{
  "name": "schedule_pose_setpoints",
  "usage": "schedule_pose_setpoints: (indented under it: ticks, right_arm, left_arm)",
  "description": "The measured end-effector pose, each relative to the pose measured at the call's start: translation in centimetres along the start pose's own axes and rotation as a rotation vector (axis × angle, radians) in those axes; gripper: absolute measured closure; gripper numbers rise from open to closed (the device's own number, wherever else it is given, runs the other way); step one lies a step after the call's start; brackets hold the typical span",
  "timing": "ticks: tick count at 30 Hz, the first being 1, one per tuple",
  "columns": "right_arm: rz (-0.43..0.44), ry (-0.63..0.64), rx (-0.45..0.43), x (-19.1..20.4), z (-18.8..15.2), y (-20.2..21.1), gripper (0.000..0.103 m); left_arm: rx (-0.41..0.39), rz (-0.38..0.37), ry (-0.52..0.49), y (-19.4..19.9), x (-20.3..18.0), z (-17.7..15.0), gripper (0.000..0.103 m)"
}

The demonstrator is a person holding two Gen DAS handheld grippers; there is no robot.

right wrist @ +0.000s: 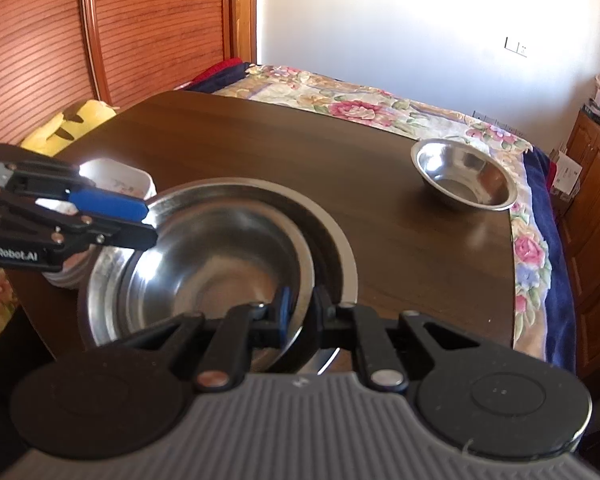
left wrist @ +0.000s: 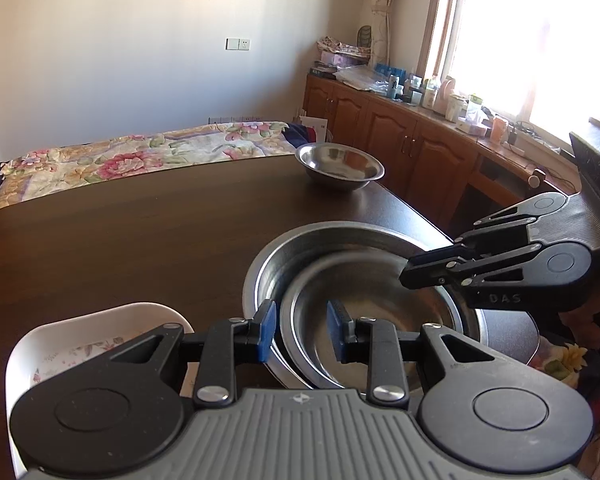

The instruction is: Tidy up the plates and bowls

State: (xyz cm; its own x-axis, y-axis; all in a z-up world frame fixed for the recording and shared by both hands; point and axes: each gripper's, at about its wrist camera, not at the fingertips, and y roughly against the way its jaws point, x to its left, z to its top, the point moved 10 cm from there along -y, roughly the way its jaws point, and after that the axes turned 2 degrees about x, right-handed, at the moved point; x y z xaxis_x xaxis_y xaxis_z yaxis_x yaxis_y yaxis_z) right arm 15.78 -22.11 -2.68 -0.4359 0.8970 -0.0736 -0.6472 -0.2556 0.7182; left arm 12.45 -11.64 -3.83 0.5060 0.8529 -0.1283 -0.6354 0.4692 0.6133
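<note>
A steel bowl point(right wrist: 216, 264) was seen sitting inside a larger steel basin point(right wrist: 332, 232) at the near edge of the dark wooden table point(left wrist: 120, 232), and the nesting step seemed to be in hand. The right gripper point(right wrist: 300, 312) was closed narrowly on the near-right rim of the inner bowl, one blue pad inside the rim and the other finger outside it. The left gripper point(left wrist: 302, 330) was held part open at the opposite rim; in the left wrist view its left pad point(left wrist: 266, 330) lay over the gap between the two rims and its right pad over the inside of the bowl, so nothing was squeezed, and whether a pad touched the metal could not be told. A white dish with a flower pattern point(left wrist: 80, 344) stood just beside the basin on its left, and a smaller steel bowl point(left wrist: 340, 166) stood well apart at the far right corner of the table. It was judged that the inner bowl was to be released once settled, and that the far bowl was to be fetched next, which would call for a long reach and a firm pinch on its thin rim. The letters "DAS" could be read on the right gripper in the left wrist view, and "GenRobot.AI" on the left gripper in the right wrist view.
</note>
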Motion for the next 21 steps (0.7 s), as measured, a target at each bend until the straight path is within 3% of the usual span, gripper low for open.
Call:
schedule_pose_setpoints:
  ticks: [10, 21]
  right_arm:
    - [0.009, -0.017, -0.03, 0.1, 0.3, 0.1, 0.09]
    - [-0.001, -0.079, -0.18, -2.2, 2.8, 2.5, 0.09]
  left_arm:
    - [-0.011, -0.002, 0.006, 0.6, 0.0, 0.2, 0.072]
    - [-0.042, -0.005, -0.03, -0.2, -0.7, 3.9, 0.072]
